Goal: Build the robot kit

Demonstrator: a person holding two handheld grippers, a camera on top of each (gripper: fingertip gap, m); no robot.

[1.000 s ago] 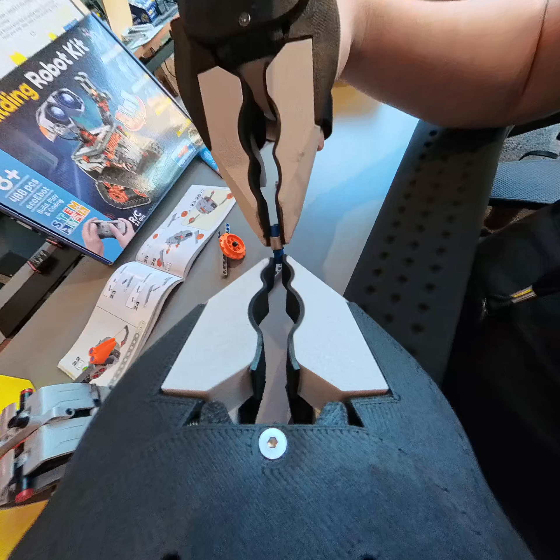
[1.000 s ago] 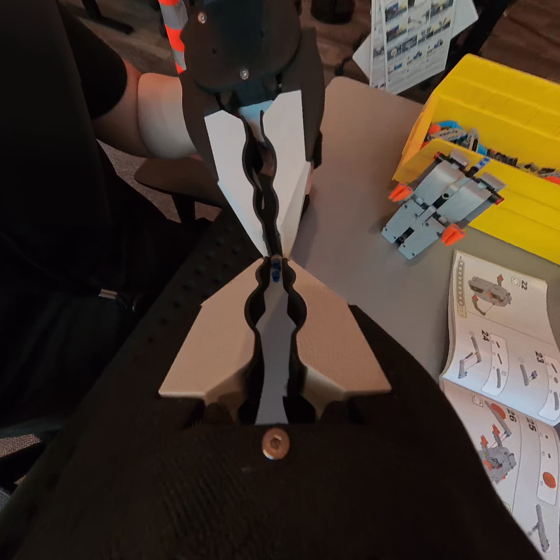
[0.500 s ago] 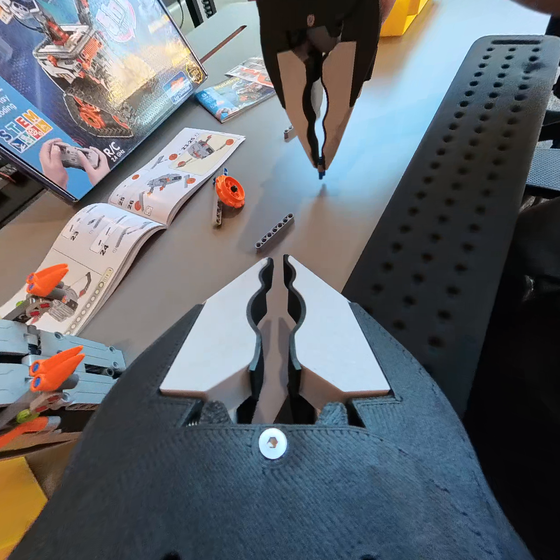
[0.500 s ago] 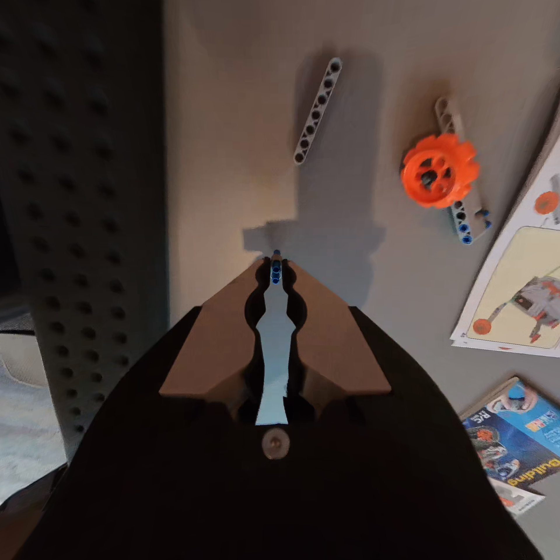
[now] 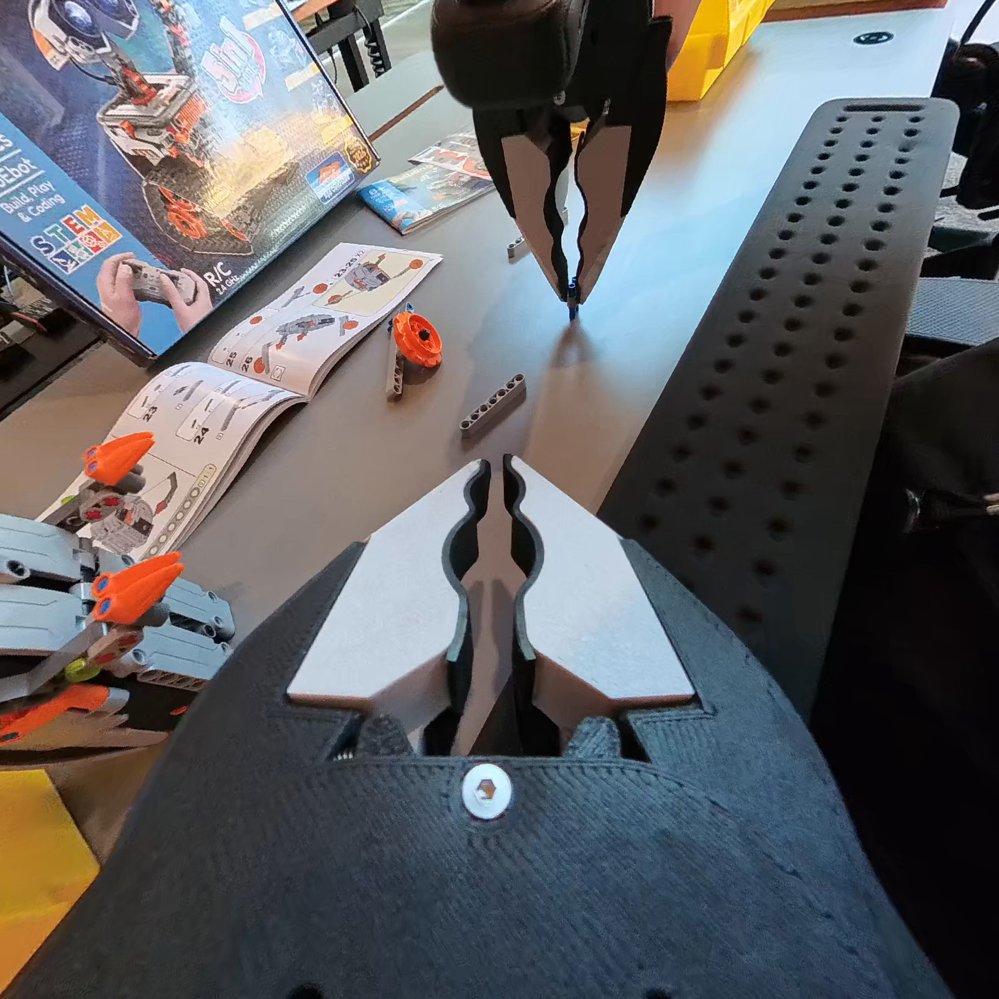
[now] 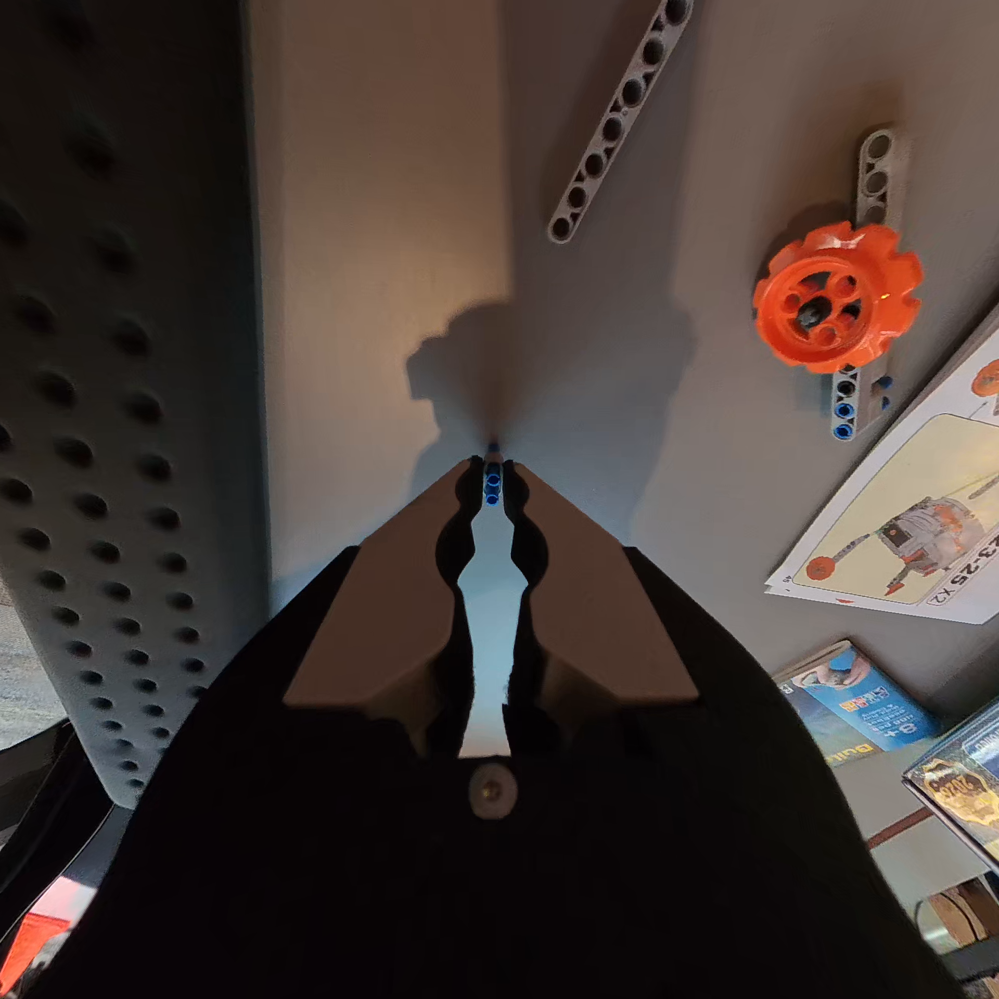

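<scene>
My right gripper [image 6: 492, 465] is shut on a small blue pin [image 6: 492, 483] and points down at the grey table [image 6: 378, 216], with the pin's tip at or just above the surface. It also shows in the left wrist view [image 5: 572, 299] with the blue pin [image 5: 573, 309] sticking out below its tips. My left gripper [image 5: 496, 466] is low over the table, its jaws a little apart and empty. A grey holed beam [image 5: 493, 405] lies just beyond the left gripper's tips and also shows in the right wrist view [image 6: 616, 121].
An orange gear wheel [image 5: 417, 334] [image 6: 837, 296] sits on another grey beam [image 6: 876, 173] beside an open instruction booklet [image 5: 243, 389]. A kit box [image 5: 162, 135] stands at the left. A grey and orange model [image 5: 108, 621] is near left. A black perforated panel [image 5: 784, 351] lines the right edge. One gripper's finger ends stand about 20 cm off the other's.
One second ago both grippers met tip to tip on the blue pin. My left gripper let go and drew back. My right gripper carried the pin down to the table.
</scene>
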